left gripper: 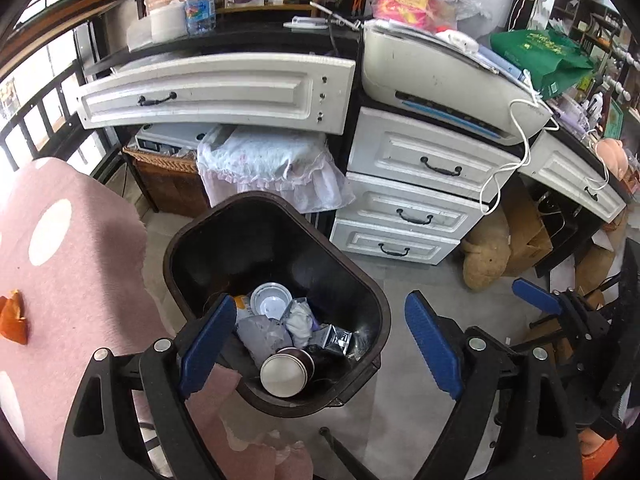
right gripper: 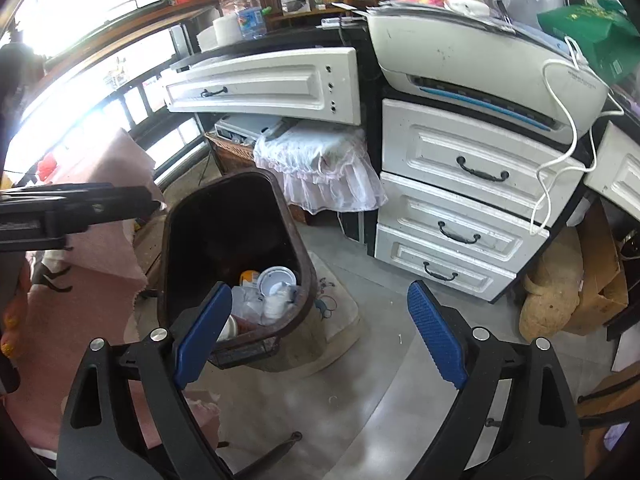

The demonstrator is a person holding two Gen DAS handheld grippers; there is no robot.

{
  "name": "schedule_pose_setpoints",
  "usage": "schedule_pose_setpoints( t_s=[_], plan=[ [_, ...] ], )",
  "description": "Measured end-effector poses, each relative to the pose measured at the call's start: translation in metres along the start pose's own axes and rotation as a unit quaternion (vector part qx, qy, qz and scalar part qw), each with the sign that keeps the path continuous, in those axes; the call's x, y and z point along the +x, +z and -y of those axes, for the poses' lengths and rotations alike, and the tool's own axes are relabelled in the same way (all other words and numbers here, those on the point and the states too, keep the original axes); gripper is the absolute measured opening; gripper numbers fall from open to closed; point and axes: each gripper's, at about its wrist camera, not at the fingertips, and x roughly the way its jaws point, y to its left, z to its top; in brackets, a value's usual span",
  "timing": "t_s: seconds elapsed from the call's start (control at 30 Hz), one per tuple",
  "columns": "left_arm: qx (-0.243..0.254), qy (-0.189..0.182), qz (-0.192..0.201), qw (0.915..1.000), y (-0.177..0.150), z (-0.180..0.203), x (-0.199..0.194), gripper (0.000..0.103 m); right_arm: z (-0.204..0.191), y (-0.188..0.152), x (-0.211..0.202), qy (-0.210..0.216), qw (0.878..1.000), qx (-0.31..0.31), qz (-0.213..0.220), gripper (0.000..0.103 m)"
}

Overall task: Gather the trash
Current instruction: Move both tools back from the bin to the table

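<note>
A: Stock count?
B: One black trash bin (left gripper: 276, 240), lower centre; inside, one steel cup (left gripper: 285, 374), one white lid (left gripper: 271, 300), crumpled wrappers (left gripper: 298, 320). Three stacked drawers (left gripper: 416, 184), right.
A: Hand-held grippers?
B: Two. Left hand-held gripper (left gripper: 320, 344), fingers apart, empty, above bin. Right hand-held gripper (right gripper: 320, 336), apart, empty, bin at its left finger.

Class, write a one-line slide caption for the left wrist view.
Open left gripper above the dark bin holding a can and wrappers.
</note>
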Motion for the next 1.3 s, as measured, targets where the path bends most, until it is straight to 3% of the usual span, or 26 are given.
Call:
schedule_pose_setpoints(
  t_s=[0.07, 0.23, 0.37, 0.7, 1.0, 1.23, 1.3],
  plan=[
    [0.003, 0.003, 0.024, 0.9997, -0.002, -0.005, -0.022, 0.092, -0.010, 0.004, -0.003, 0.010, 1.000, -0.008, 0.004, 0.088],
    [-0.001, 0.026, 0.064, 0.9976, -0.016, -0.032, -0.068, 0.093, -0.049, 0.018, -0.009, 0.058, 0.998, -0.035, 0.008, 0.088],
    [-0.028, 0.046, 0.096, 0.9939, -0.036, -0.067, -0.101, 0.097, -0.093, 0.030, -0.012, 0.096, 0.993, -0.069, 0.008, 0.088],
    [-0.108, 0.129, 0.098, 0.9809, -0.093, -0.168, -0.152, 0.097, -0.217, 0.052, -0.006, 0.199, 0.964, -0.177, -0.023, 0.088],
    [-0.162, 0.197, 0.068, 0.9646, -0.136, -0.259, -0.171, 0.097, -0.324, 0.076, 0.022, 0.216, 0.933, -0.284, -0.051, 0.087],
    [-0.191, 0.202, 0.064, 0.9583, -0.140, -0.314, -0.172, 0.097, -0.362, 0.094, 0.062, 0.203, 0.922, -0.315, -0.098, 0.076],
    [-0.192, 0.212, 0.064, 0.9563, -0.134, -0.329, -0.170, 0.097, -0.363, 0.096, 0.067, 0.197, 0.921, -0.321, -0.103, 0.067]
  ],
)
